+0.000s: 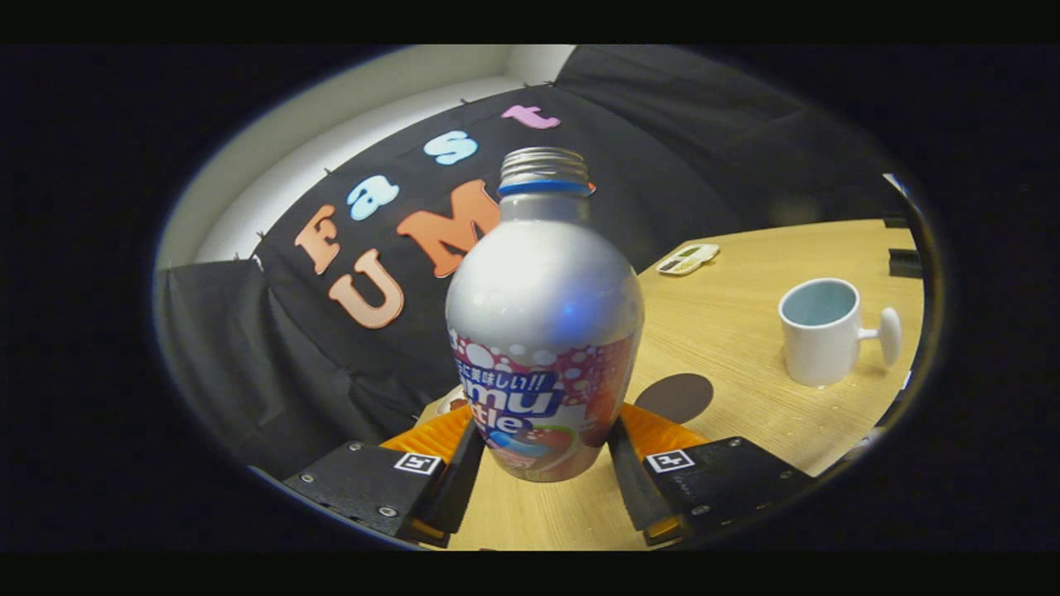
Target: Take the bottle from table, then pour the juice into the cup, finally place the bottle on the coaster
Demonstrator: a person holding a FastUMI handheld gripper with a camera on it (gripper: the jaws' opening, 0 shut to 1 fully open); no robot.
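Between the two fingers of the gripper (542,463) stands the bottle (544,331), its lower labelled body pinched from both sides; each finger presses flat against it. Gripper closed on the bottle. Bottle is silvery metal, rounded shoulders, printed label round the lower half, blue ring below a threaded neck, no cap on. It looks upright relative to the fingers, though the whole scene leans. Whether its base rests on the table (745,331) or is lifted just clear cannot be told.

Just beyond the right finger, on the light wood table: the coaster (674,396), a dark round flat disc, bare, close beside the bottle but apart from it.

Farther right, well apart from the bottle: the cup (818,331), white outside, pale blue inside, mouth up, a knob-ended handle sticking out to its right. Inside looks bare from this angle.

Beyond the coaster, near the far edge of the table: a small flat pale device (688,258), detail too small to make out.

Behind the table hangs the dark cloth wall.
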